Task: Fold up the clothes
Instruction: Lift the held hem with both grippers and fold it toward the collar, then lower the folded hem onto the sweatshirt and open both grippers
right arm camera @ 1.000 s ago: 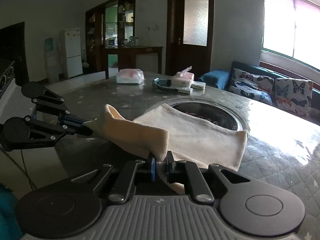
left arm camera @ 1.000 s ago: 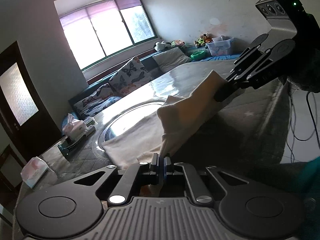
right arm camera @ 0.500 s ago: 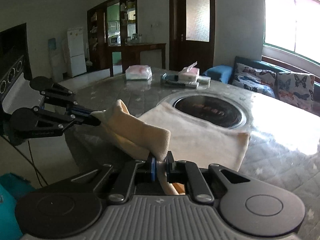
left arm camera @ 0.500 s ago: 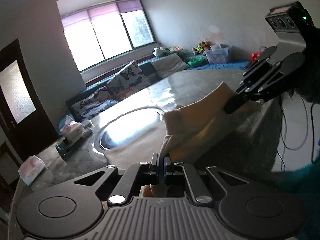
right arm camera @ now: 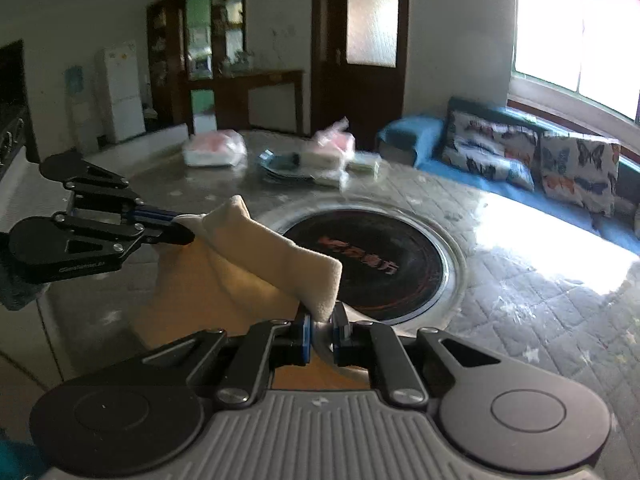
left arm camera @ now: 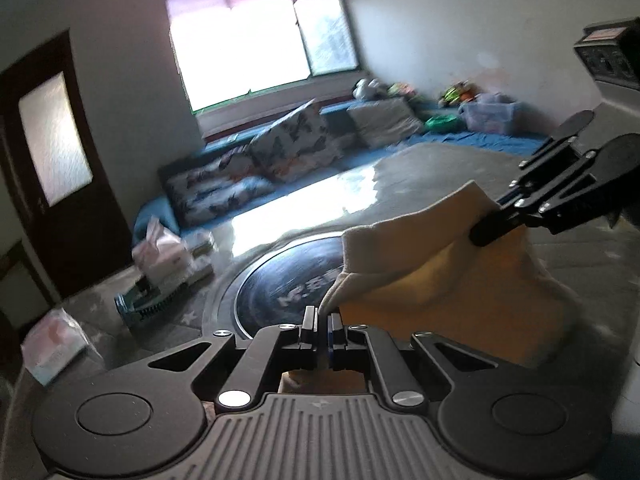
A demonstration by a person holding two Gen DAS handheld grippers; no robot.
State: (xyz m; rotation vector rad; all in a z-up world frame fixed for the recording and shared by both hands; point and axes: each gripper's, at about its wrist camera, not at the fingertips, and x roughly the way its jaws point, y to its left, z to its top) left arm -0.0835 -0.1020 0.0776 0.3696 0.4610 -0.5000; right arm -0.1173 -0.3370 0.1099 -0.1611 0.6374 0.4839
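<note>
Cream cloth point(right arm camera: 256, 252) stretched lengthwise between left gripper point(left arm camera: 322, 334) and right gripper point(right arm camera: 320, 338), both fingers clenched on its corners, sagging above bench point(right arm camera: 520, 300).

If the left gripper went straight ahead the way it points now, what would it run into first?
Likely the dark round inset in the table top. The left gripper, shut on the cream cloth, aims over it; tissue packs sit left of that line. Depth is unclear.

1 garment point(right arm camera: 276, 256), 2 grippers point(left arm camera: 323, 322) point(right arm camera: 320, 326), 2 butterfly cushions point(right arm camera: 492, 148) point(right arm camera: 576, 168).
</note>
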